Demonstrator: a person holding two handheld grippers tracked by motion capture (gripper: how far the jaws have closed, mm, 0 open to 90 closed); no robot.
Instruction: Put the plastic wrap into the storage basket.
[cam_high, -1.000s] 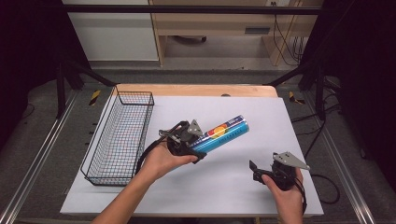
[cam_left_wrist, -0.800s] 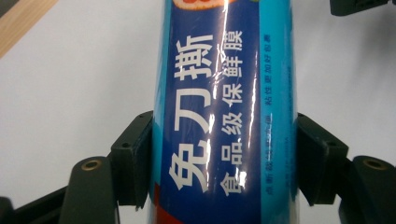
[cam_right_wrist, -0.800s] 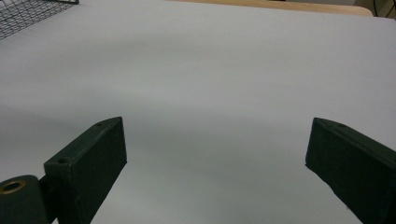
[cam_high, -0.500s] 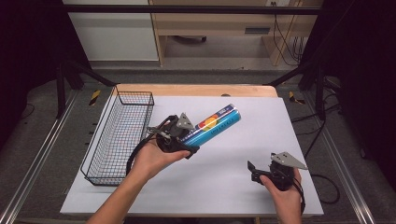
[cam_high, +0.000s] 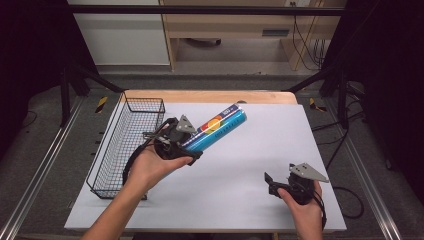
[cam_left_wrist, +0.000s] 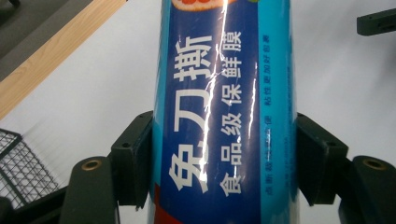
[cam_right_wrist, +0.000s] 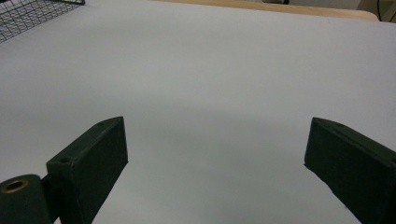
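Observation:
A long blue tube of cling film (cam_high: 216, 128) with white Chinese lettering and an orange spot is held above the white table top (cam_high: 260, 150), tilted up toward the back right. My left gripper (cam_high: 186, 145) is shut on its lower end; in the left gripper view the tube (cam_left_wrist: 224, 112) runs up between both black jaws, which press its sides. My right gripper (cam_high: 270, 183) rests low near the front right of the table, open, and in the right gripper view its jaws stand wide apart over bare white surface (cam_right_wrist: 215, 93).
A black wire basket (cam_high: 131, 140) stands along the table's left edge, just left of my left hand; its corner (cam_left_wrist: 18, 172) shows in the left gripper view and its mesh (cam_right_wrist: 28, 11) in the right gripper view. A wooden strip (cam_high: 210, 97) borders the far edge.
My left gripper has carried the tube to the left and toward the basket, lifting it a little. The right gripper has stayed in place, open.

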